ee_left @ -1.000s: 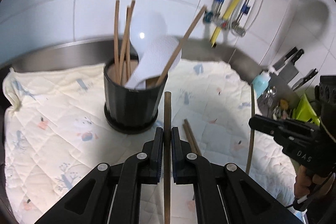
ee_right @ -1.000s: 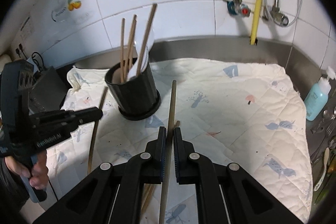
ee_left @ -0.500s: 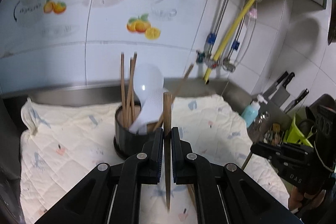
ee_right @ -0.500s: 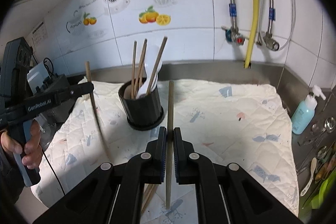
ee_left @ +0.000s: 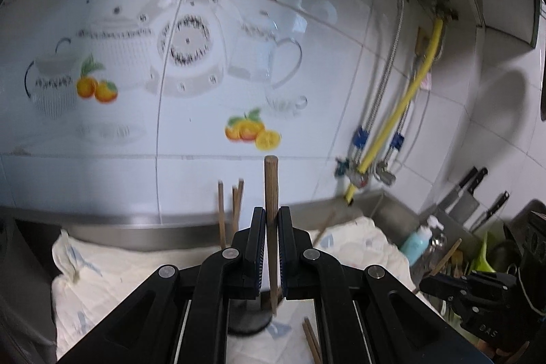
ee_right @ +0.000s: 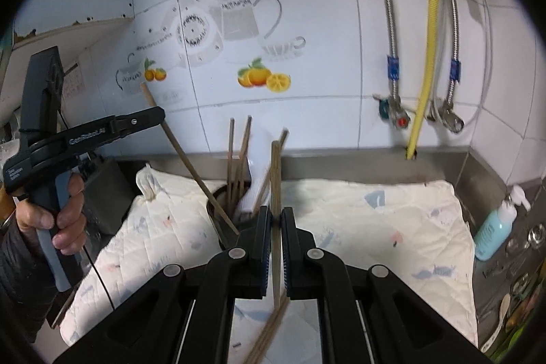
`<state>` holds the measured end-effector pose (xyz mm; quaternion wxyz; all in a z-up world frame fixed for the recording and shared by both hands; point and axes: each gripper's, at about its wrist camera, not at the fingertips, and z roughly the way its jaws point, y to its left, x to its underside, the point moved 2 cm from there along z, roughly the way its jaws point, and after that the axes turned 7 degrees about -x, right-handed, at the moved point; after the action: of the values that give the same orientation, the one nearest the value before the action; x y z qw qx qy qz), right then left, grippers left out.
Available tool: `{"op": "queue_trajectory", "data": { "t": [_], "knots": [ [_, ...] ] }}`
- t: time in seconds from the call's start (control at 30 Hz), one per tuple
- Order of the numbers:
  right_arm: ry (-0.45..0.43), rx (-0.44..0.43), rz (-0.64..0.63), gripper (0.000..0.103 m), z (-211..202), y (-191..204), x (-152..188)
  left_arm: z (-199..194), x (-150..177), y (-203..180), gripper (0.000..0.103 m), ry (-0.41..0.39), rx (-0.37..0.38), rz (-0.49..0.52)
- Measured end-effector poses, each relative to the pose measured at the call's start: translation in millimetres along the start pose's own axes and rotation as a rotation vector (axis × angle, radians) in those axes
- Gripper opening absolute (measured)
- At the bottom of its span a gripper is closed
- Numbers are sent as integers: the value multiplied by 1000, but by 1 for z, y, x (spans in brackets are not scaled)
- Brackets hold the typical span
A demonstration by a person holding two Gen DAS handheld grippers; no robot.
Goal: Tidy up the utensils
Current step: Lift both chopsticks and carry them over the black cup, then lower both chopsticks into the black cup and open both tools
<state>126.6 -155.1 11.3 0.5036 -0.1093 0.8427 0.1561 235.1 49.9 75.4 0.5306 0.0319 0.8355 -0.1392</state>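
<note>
My left gripper (ee_left: 271,222) is shut on a wooden chopstick (ee_left: 271,190) and holds it upright above the black utensil holder (ee_left: 247,319). In the right wrist view the same gripper (ee_right: 150,116) holds that chopstick (ee_right: 191,161) slanting down toward the holder (ee_right: 225,217). My right gripper (ee_right: 275,220) is shut on another chopstick (ee_right: 275,173), raised in front of the holder. The holder has several chopsticks (ee_right: 239,156) and a white spoon (ee_right: 256,190) in it. Two loose chopsticks (ee_right: 269,330) lie on the quilted cloth (ee_right: 375,227).
A tiled wall with pipes and a yellow hose (ee_right: 426,40) stands behind. A blue soap bottle (ee_right: 494,227) and knives (ee_left: 467,193) are at the right. A steel counter rim (ee_right: 341,159) runs behind the cloth.
Both grippers have risen and tilted up with their chopsticks. The left chopstick's lower end has swung over toward the holder's mouth.
</note>
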Motion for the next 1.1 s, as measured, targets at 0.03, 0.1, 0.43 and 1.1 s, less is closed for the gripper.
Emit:
{"op": "queue_trajectory", "data": {
  "t": [0.03, 0.1, 0.43, 1.1],
  "knots": [
    [-9, -6, -1, 8, 0, 2, -5, 1, -5, 2, 7, -8, -4, 1],
    [-27, -13, -7, 8, 1, 5, -14, 3, -12, 6, 7, -19, -13, 6],
    [-99, -48, -29, 8, 19, 25, -56, 17, -25, 28, 7, -39, -23, -12],
    [-22, -61, 40, 8, 92, 17, -48, 62, 3, 46, 7, 57, -82, 29]
  ]
}}
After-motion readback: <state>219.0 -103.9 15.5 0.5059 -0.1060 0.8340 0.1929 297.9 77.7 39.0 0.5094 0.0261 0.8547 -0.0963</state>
